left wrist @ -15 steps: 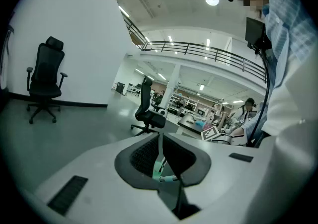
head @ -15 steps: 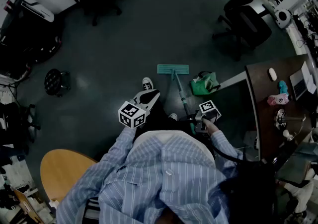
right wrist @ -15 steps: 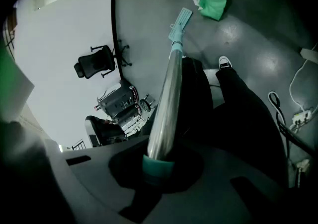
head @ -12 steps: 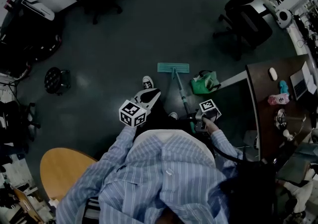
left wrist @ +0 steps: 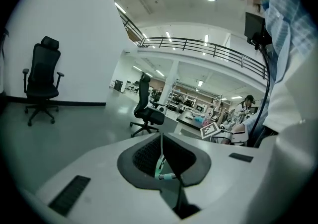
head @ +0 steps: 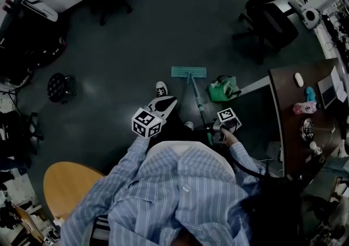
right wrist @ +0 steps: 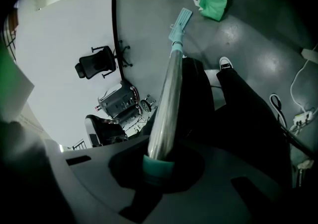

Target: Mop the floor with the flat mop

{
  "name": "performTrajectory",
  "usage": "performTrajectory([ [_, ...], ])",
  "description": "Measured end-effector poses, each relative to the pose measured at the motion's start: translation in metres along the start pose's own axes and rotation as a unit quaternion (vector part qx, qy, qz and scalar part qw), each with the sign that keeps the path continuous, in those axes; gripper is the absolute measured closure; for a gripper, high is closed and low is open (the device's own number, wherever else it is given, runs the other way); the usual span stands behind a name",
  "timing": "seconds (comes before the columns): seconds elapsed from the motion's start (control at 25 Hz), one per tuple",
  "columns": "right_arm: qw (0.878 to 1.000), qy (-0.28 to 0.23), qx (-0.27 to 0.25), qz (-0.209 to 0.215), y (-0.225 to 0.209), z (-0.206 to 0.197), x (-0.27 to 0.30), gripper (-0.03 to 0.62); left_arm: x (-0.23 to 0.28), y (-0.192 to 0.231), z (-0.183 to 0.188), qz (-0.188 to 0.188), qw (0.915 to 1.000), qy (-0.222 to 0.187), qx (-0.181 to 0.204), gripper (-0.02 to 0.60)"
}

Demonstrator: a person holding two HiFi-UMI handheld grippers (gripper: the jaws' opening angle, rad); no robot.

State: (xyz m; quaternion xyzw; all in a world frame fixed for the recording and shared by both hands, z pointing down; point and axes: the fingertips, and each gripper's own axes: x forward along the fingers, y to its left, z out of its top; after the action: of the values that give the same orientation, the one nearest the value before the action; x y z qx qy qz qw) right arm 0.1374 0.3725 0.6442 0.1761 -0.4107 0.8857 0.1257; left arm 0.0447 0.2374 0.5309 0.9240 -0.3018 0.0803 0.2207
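While the mop [head: 188, 72] lies flat on the dark floor [head: 136, 48] just ahead of the person's shoe [head: 161, 89], the head view shows its handle [head: 197, 103] slanting back to the right gripper [head: 218, 130], with the left gripper [head: 166, 104] apart from the handle. A green bag [head: 222, 89] sits just right of the mop, and a desk [head: 289, 130] edges in beyond it. Open floor spreads ahead and to the left, up to a chair [head: 270, 21] further off. From the left gripper view, its jaws meet along a thin seam with nothing clamped between them. From the right gripper view, the jaws are clenched round the handle at its teal collar. Pushing well likely means keeping the mop flat and steering left, away from the bag; one-handed control may wobble, so bringing the free gripper onto the handle would probably help.
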Motion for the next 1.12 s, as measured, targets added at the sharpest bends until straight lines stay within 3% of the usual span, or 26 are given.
performTrajectory([
  [0.36,1.0,-0.002,0.003,0.005,0.006,0.009,0.002,0.582,0.006,0.006,0.008,0.003,0.9999,0.001,0.011,0.572],
  [0.68,1.0,0.004,-0.007,-0.002,0.028,0.043,0.008,0.582,0.017,0.033,0.031,-0.001,0.9999,-0.012,0.008,0.572],
  [0.92,1.0,0.001,-0.006,0.002,0.073,0.095,0.007,0.582,0.042,0.074,0.031,-0.008,0.9998,0.009,-0.015,0.572],
  [1.12,1.0,-0.012,0.002,0.006,0.128,0.158,0.0,0.582,0.069,0.129,0.056,-0.013,0.9993,0.019,-0.029,0.572],
])
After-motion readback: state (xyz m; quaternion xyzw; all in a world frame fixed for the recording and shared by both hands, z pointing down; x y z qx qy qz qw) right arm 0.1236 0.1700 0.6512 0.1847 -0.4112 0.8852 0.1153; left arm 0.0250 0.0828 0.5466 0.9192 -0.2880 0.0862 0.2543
